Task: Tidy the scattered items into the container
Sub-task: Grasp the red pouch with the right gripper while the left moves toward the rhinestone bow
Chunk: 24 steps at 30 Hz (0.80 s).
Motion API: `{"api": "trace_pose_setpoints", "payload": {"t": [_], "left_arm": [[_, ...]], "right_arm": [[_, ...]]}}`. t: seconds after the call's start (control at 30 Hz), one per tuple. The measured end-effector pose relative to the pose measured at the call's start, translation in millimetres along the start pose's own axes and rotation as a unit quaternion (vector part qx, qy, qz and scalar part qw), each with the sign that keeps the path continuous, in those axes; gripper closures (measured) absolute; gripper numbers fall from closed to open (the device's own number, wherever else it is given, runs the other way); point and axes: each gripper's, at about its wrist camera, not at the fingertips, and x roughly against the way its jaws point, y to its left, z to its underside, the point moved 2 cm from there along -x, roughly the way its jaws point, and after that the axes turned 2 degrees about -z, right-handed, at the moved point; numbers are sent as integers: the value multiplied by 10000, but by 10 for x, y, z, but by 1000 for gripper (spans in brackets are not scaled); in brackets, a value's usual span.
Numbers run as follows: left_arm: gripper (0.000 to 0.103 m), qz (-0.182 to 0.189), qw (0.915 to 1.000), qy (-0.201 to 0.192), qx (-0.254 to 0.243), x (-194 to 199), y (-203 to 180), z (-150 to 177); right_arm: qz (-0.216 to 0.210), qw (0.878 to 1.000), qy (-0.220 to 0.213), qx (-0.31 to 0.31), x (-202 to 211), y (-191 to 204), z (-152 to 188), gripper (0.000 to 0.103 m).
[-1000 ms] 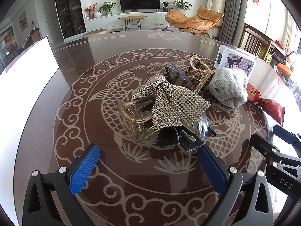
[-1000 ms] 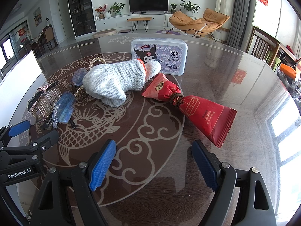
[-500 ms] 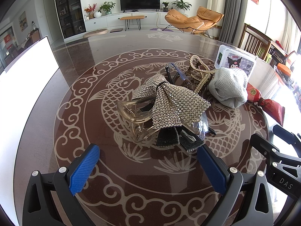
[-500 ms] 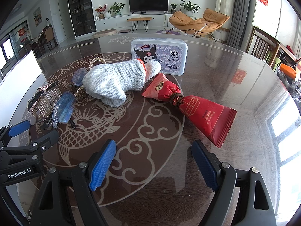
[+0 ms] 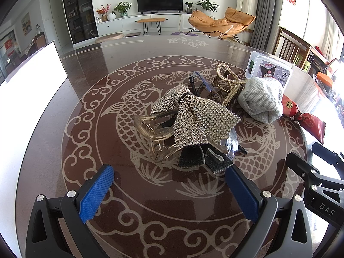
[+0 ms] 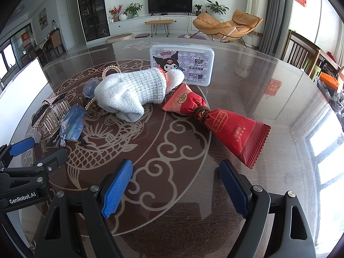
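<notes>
Hovering wide-open & empty, L gripper (image 5: 169, 191) faces rhinestone bow (image 5: 200, 118) dead ahead; R gripper (image 6: 175, 188) also wide, farther off.

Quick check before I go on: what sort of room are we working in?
Most likely a home's open living and dining room: a wall-side flat-screen television, an orange lounge chair, and the glossy dark patterned dining table we work on.

A television (image 6: 169, 2) faces an orange lounge chair (image 6: 228, 24).

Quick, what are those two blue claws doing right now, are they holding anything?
Left gripper: open, holding nothing.
Right gripper: open, holding nothing.
</notes>
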Motion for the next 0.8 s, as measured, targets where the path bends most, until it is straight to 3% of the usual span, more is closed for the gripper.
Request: {"api": "trace_pose_setpoints", "payload": {"t": [0.47, 0.57, 0.63, 0.73, 0.8], "left_arm": [[0, 7, 10000, 15, -11, 1, 2, 2], [0, 300, 9981, 311, -437, 40, 10, 38], [0, 585, 9957, 283, -661, 197, 114, 227], [0, 886, 9951, 121, -417, 431, 406, 468], [0, 900, 9952, 22, -396, 526, 525, 519]], "right_arm": [[-1, 10000, 0, -1, 1, 0, 0, 19], [-1, 10000, -1, 0, 1, 0, 0, 19], [-5, 10000, -1, -2, 1, -1, 0, 19], [-2, 10000, -2, 0, -15, -2, -16, 19], [25, 10000, -2, 18, -39, 9, -36, 19]]}}
